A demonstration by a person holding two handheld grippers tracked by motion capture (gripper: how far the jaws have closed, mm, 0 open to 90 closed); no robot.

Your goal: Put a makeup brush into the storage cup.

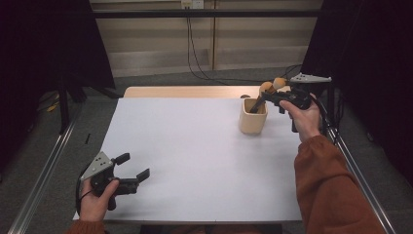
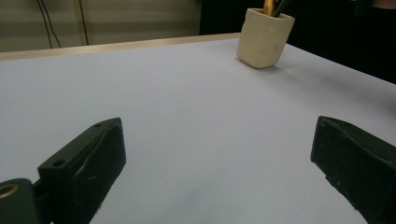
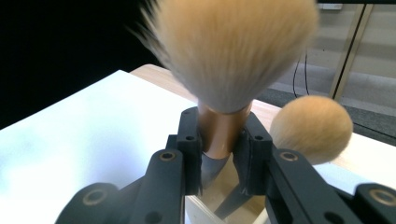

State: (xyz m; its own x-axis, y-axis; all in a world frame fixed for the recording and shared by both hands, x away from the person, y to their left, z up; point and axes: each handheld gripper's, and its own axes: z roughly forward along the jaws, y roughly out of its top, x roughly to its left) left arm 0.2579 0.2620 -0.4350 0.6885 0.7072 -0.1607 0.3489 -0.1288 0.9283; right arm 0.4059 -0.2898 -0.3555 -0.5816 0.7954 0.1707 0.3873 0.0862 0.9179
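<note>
Counter (image 1: 195, 161), white top with a wood strip along the far edge, runs off the bottom of the high view; its near edge is cut by the frame and by the person's sleeve (image 1: 331, 190) at right. Dark curtains at both sides, too dark to read. Cables hang down the far wall.

Cup (image 1: 253, 116), beige, stands upright at far right of the counter. Its inside is hard to make out from above. Left gripper view shows the cup (image 2: 265, 37) whole from the side, with stems sticking out of its top, cut by the frame edge.

Right gripper (image 1: 265, 100) sits over the cup, jaws clamped on the copper ferrule of a makeup brush (image 3: 224, 135). Brush bristles up, blurred and cropped at the top in the right gripper view; handle end points down into the cup, tip hidden behind the jaws. From above the brush (image 1: 266, 88) is just a small tan blob. Second brush (image 3: 312, 128), round head, stands in the cup just beside the held one, stem mostly hidden.

Left gripper (image 1: 134, 170) rests at near left of the counter, jaws wide apart, nothing between them, well apart from the cup.
</note>
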